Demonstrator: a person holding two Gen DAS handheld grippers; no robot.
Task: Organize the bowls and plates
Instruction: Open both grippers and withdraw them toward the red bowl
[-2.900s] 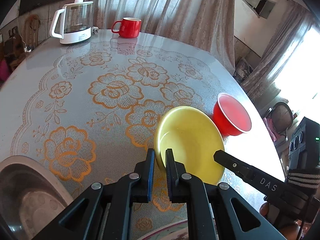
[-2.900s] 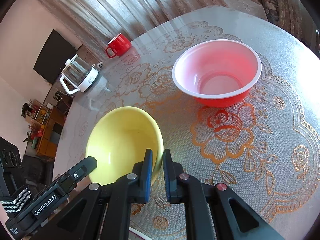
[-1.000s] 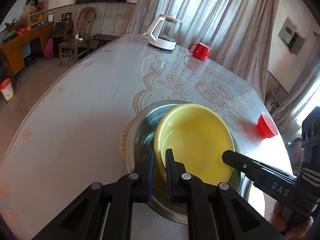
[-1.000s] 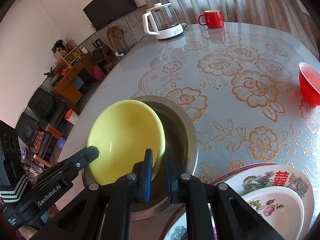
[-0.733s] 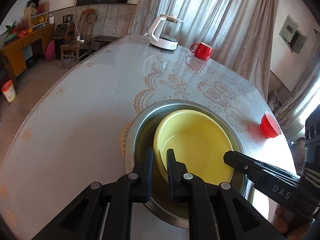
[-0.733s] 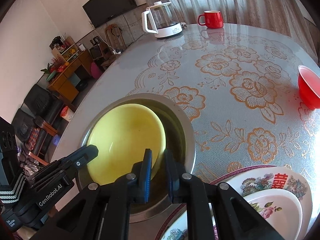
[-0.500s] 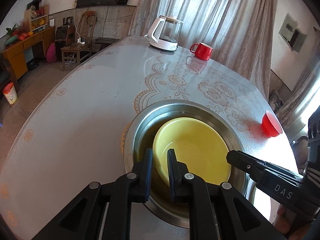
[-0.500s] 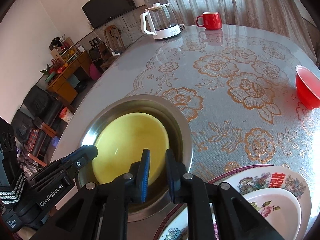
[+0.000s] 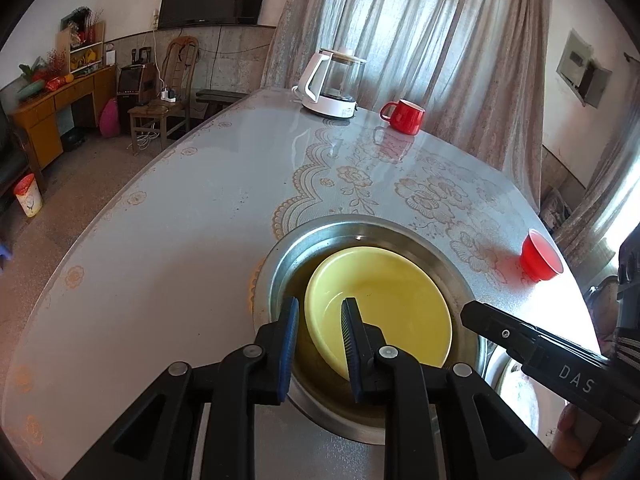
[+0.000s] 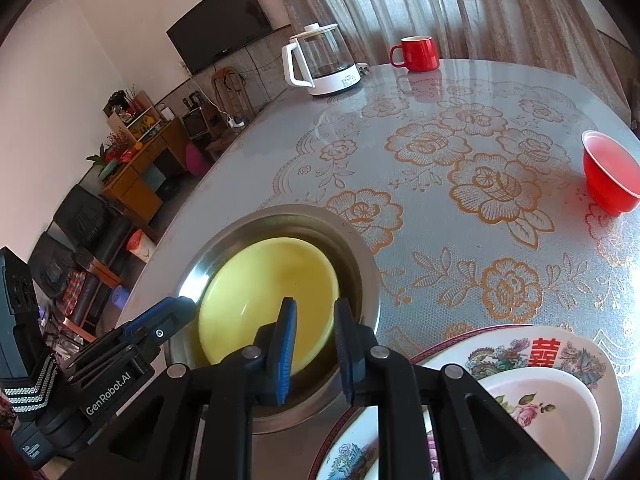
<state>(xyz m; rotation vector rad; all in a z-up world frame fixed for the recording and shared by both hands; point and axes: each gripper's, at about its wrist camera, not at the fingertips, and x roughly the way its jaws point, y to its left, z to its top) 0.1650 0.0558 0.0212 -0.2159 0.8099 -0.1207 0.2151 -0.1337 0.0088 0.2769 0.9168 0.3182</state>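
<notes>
A yellow bowl (image 9: pixel 384 304) rests inside a large steel basin (image 9: pixel 360 228) near the table's front; both also show in the right wrist view, bowl (image 10: pixel 272 292) and basin (image 10: pixel 304 216). My left gripper (image 9: pixel 319 316) is open, its jaws either side of the bowl's near left rim. My right gripper (image 10: pixel 314 316) is open, its jaws either side of the bowl's right rim. A red bowl (image 10: pixel 608 176) stands alone at the table's right, also in the left wrist view (image 9: pixel 540 256).
Floral plates (image 10: pixel 552 364) are stacked at the front right beside the basin. A white glass kettle (image 9: pixel 332 84) and a red mug (image 9: pixel 404 116) stand at the table's far edge. The table edge curves at left, with chairs and a cabinet beyond.
Both grippers carried the yellow bowl from beside the red bowl over to the basin, lowered it in, and have now opened off its rim.
</notes>
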